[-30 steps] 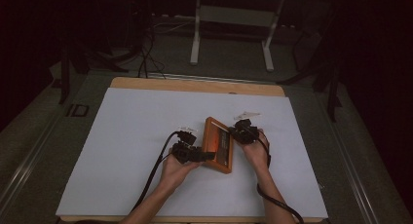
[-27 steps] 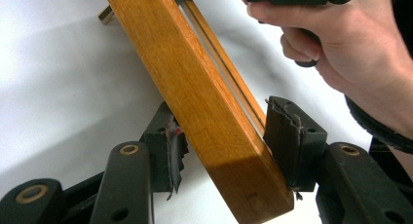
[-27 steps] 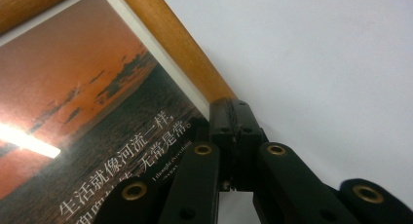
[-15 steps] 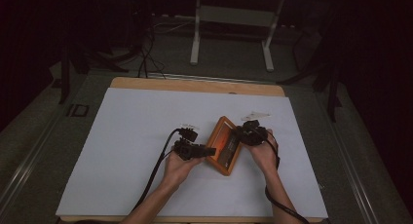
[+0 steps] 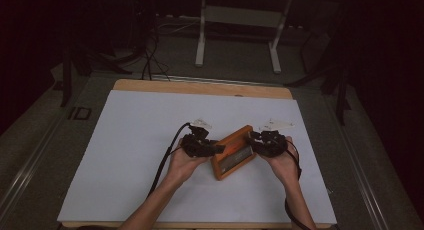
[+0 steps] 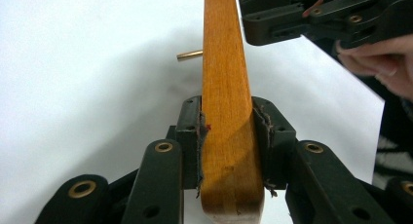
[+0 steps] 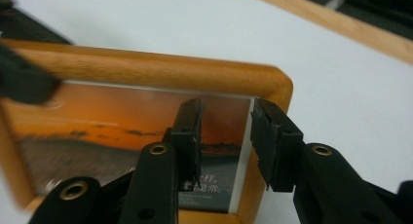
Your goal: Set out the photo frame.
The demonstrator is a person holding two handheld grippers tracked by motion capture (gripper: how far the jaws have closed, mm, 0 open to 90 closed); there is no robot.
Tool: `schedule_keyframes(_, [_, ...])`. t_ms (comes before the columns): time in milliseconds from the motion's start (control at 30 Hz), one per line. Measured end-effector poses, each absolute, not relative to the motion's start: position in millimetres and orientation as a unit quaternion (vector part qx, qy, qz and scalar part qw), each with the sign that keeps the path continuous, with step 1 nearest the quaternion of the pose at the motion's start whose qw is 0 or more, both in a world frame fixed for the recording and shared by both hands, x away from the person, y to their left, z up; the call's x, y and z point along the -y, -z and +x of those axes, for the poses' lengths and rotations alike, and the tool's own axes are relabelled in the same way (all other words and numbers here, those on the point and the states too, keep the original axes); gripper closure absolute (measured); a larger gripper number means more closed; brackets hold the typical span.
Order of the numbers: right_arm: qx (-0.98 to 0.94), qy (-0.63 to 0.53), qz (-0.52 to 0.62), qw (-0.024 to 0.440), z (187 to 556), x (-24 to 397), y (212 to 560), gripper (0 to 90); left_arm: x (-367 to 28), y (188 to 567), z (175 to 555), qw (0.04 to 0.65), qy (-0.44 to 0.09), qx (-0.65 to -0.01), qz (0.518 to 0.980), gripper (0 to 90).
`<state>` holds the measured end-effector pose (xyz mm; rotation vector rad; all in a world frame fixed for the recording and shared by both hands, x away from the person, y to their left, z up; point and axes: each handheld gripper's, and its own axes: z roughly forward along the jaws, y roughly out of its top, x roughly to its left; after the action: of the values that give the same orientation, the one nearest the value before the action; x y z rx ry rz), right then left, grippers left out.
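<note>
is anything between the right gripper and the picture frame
Nothing visible stands between them. The right gripper sits right at the end of the picture frame, its jaws open after just spreading, with no pad pressing the wood. The left gripper is clamped on the frame's other edge, clear of that approach.

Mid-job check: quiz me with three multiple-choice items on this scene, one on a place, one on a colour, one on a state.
1. Where is the picture frame?
A. between the two grippers, on the white sheet
B. on the floor
C. at the table's far left corner

2. What colour is the frame's wood?
A. black
B. orange-brown
C. white

3. How does the left gripper stand?
A. jaws wide apart, nothing between
B. jaws pressed on the frame's edge
C. jaws pinching a cable

Key: 1 A, the high view shows it between the left gripper and the right gripper; 2 B, both gripper views show orange-brown wood; 3 B, the left gripper view shows both pads against the wood.
</note>
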<state>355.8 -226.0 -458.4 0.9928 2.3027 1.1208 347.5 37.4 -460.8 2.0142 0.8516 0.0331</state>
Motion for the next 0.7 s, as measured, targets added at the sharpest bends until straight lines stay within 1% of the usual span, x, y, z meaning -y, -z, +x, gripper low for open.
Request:
schedule_keyframes(67, [-0.822, -0.409, 0.343, 0.199, 350.3, 225.1, 452.9, 63.0, -41.5, 455.4, 346.5, 0.458, -0.03, -0.32, 0.829, 68.5])
schedule_keyframes(167, [-0.821, -0.42, 0.327, 0.208, 343.0, 222.7, 443.4, 62.8, -48.0, 451.7, 343.3, 0.454, -0.066, -0.26, 0.85, 68.4])
schedule_keyframes(233, [-0.818, -0.43, 0.318, 0.211, 339.9, 220.2, 437.1, 63.0, -51.5, 454.5, 341.4, 0.457, -0.075, -0.235, 0.855, 68.4])
schedule_keyframes(267, [-0.818, -0.434, 0.314, 0.211, 339.2, 218.8, 435.2, 65.6, -53.7, 457.6, 340.2, 0.46, -0.079, -0.225, 0.855, 68.4])
schedule_keyframes(400, [-0.819, -0.435, 0.299, 0.225, 339.4, 208.4, 430.3, 82.2, -58.6, 465.2, 337.0, 0.474, -0.081, -0.223, 0.848, 68.3])
schedule_keyframes(467, [-0.819, -0.433, 0.3, 0.227, 341.5, 204.0, 431.3, 87.3, -59.8, 466.8, 336.0, 0.48, -0.08, -0.223, 0.845, 68.3])
schedule_keyframes(533, [-0.82, -0.43, 0.303, 0.226, 344.0, 200.5, 434.3, 89.2, -59.1, 466.7, 335.2, 0.48, -0.082, -0.222, 0.845, 68.2])
schedule_keyframes(633, [-0.818, -0.43, 0.309, 0.223, 345.9, 198.6, 437.7, 89.8, -58.7, 467.2, 334.0, 0.481, -0.085, -0.221, 0.844, 68.0])
schedule_keyframes(700, [-0.818, -0.43, 0.309, 0.224, 346.1, 198.0, 437.8, 89.8, -59.7, 468.7, 334.7, 0.49, -0.074, -0.228, 0.838, 66.7])
